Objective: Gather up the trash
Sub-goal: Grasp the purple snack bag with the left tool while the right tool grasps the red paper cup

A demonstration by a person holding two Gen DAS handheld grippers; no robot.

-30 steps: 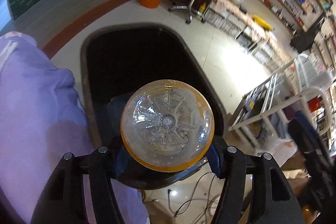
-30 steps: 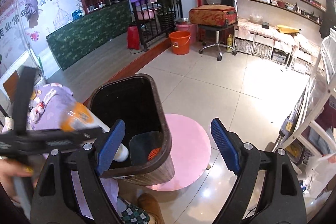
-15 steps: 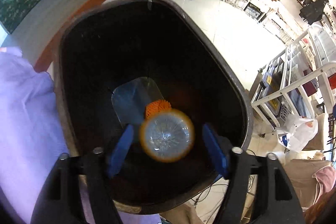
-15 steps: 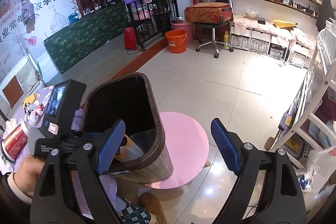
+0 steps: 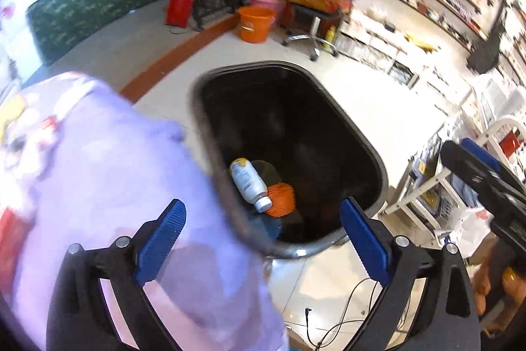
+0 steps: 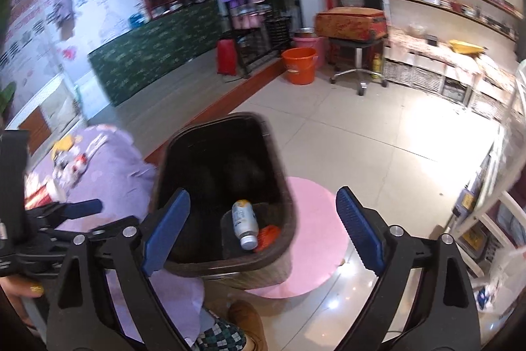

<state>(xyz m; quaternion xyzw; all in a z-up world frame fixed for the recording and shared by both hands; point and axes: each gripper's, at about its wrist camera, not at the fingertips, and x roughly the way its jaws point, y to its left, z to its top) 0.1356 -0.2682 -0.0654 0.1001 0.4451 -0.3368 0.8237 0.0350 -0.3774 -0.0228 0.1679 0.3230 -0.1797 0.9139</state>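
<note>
A dark waste bin [image 5: 368,150] [image 6: 289,219] stands on the tiled floor beside a table draped in a purple cloth [image 5: 108,173] [image 6: 108,173]. A plastic bottle [image 5: 247,183] [image 6: 243,224] with a white cap lies at the bin's bottom next to an orange mesh scrap [image 5: 281,199] [image 6: 269,236]. My left gripper [image 5: 263,239] hovers above the bin's near rim, jaws still opening, nothing between them. My right gripper [image 6: 263,232] is also above the bin, jaws widening, empty. The left gripper [image 6: 69,213] shows at the left edge of the right wrist view.
A pink round mat [image 6: 315,236] lies right of the bin. An orange bucket [image 6: 299,64], a stool with a suitcase [image 6: 351,22] and shelves stand farther back. A white rack [image 5: 460,173] is at the right. Cables [image 5: 332,321] trail on the floor.
The left gripper opened and let the bottle drop into the bin, then pulled back and up from the bin's mouth. The bottle now lies at the bottom. The right gripper shifted slightly.
</note>
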